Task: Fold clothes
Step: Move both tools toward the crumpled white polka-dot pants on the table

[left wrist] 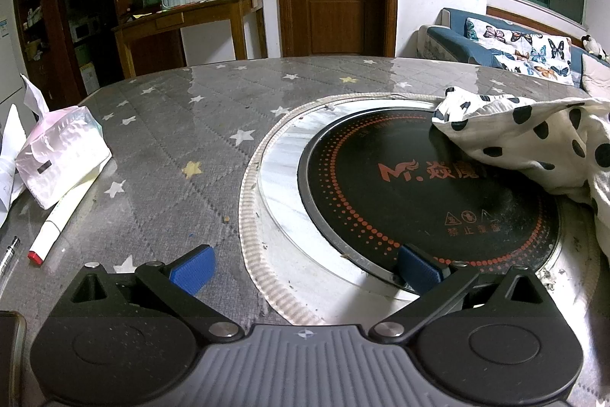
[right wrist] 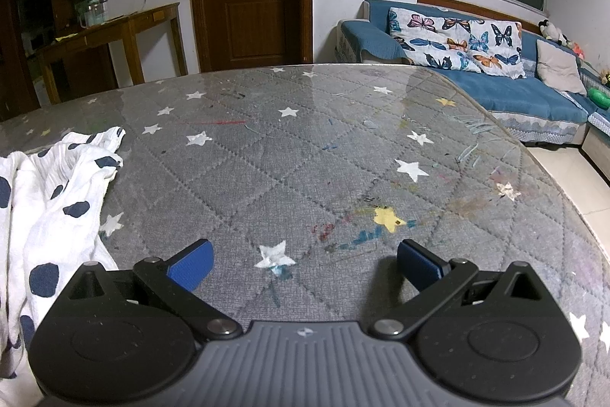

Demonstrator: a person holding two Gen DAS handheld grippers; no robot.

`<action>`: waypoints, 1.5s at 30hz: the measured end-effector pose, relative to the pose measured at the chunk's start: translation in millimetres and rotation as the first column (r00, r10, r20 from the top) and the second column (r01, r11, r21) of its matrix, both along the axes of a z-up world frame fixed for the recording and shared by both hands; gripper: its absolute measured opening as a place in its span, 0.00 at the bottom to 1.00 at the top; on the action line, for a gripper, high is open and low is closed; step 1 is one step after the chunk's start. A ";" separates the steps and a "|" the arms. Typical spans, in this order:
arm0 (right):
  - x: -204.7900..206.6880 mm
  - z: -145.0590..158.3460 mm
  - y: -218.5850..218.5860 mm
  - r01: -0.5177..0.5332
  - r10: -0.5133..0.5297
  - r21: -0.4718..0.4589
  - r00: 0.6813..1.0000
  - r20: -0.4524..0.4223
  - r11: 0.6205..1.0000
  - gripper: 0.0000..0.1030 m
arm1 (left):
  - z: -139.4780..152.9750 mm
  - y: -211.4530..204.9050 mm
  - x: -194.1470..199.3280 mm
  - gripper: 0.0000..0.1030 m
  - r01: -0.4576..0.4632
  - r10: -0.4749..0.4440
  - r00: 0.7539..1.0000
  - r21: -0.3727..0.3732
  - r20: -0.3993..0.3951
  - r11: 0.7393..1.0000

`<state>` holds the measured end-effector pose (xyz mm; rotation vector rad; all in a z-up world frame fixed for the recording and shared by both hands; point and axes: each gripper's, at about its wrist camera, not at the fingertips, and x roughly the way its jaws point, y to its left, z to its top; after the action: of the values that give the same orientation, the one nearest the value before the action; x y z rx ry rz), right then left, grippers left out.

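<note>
Left gripper [left wrist: 305,267]: sitting low over the table, its blue pads spread wide apart and gripping nothing; the left pad is hanging over the grey cloth, the right pad over the edge of the cooker.
Right gripper [right wrist: 303,264]: also hovering low with jaws wide apart and nothing between them; a white star is lying in the gap.
Table cover [right wrist: 305,159]: a grey quilted cloth with white and yellow stars under a glossy clear sheet, showing pen and paint marks ahead of the right jaws.
Induction cooker [left wrist: 419,185]: a black round plate with orange dots and lettering, lying sunk in a pale ring just ahead of the left jaws, toward their right side.
Polka-dot garment [left wrist: 533,143]: white with dark spots, lying crumpled right of the left jaws, its edge draping over the cooker's far right rim; in the right wrist view it [right wrist: 57,197] is lying left of the jaws, touching neither gripper.
Tissue pack [left wrist: 63,155]: sitting well left of the left jaws, a tissue sticking up from its top.
Marker [left wrist: 57,224]: a white barrel with a red cap, lying beside the pack.
Sofa [right wrist: 495,90]: blue, standing beyond the table's right edge, carrying a butterfly-print cover.
</note>
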<state>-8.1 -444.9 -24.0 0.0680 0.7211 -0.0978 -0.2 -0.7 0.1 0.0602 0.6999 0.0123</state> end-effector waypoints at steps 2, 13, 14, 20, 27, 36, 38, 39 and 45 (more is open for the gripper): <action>-3.2 0.3 -2.4 0.004 -0.004 -0.007 1.000 -0.002 1.000 1.00 | 0.6 -2.8 -0.6 1.00 0.002 -0.002 1.000 0.001 -0.007 1.000; -65.8 22.3 -4.4 0.007 -0.004 -0.060 0.999 0.042 0.998 1.00 | 10.0 -23.2 -17.0 1.00 0.032 -0.033 0.999 -0.008 -0.026 0.999; -72.4 25.3 -3.0 0.005 -0.001 -0.069 0.999 0.049 0.998 1.00 | 11.4 -26.8 -20.0 1.00 0.038 -0.038 0.999 -0.008 -0.025 0.999; -110.9 36.3 8.6 -0.002 0.010 -0.090 0.997 0.083 0.996 1.00 | 20.0 -48.1 -38.0 1.00 0.072 -0.072 0.997 -0.003 -0.024 0.997; -149.0 40.3 29.7 -0.024 0.033 -0.089 0.994 0.103 0.996 1.00 | 25.8 -68.2 -55.5 1.00 0.122 -0.122 0.992 -0.014 -0.027 0.992; -186.8 39.8 61.7 -0.075 0.088 -0.116 0.990 0.107 0.990 1.00 | 28.7 -87.4 -75.2 1.00 0.157 -0.158 0.987 -0.026 -0.031 0.987; -193.7 38.7 68.8 -0.096 0.108 -0.114 0.989 0.105 0.989 1.00 | 28.3 -92.3 -79.6 1.00 0.167 -0.168 0.985 -0.022 -0.034 0.986; -197.6 38.1 72.2 -0.106 0.118 -0.116 0.987 0.104 0.988 1.00 | 27.9 -94.1 -81.3 1.00 0.171 -0.172 0.984 -0.020 -0.037 0.985; -212.4 37.1 88.7 -0.138 0.147 -0.092 0.984 0.103 0.986 1.00 | 28.1 -101.0 -92.6 1.00 0.189 -0.190 0.981 -0.032 -0.038 0.981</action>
<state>-220.5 -356.2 13.1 -0.0594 0.6097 0.0125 -92.8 -101.7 28.2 0.1003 0.7330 -0.1821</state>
